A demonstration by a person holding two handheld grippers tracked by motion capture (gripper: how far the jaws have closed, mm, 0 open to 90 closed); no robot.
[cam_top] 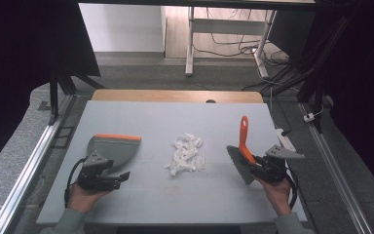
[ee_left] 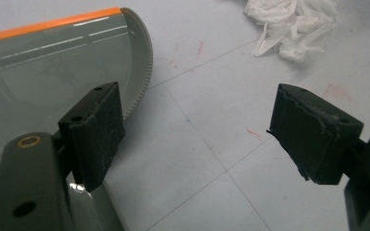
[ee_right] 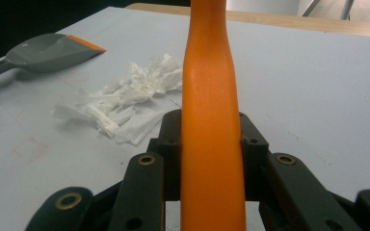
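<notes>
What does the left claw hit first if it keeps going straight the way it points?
Likely bare table first: the left claw is open and angled down at it. The dustpan sits just beside one pad; the tissue pile lies farther ahead, off to the side. Depth is unclear.

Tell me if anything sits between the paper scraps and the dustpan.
Nothing visible does. Bare table lies between the paper scraps and the dustpan. The brush, clamped in the right gripper, is on the scraps' far side.

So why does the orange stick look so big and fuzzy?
In the right gripper view the brush handle sits right against the camera, so it looms large and soft-edged; the paper scraps behind look sharper. In the high view, the same handle looks thin.
</notes>
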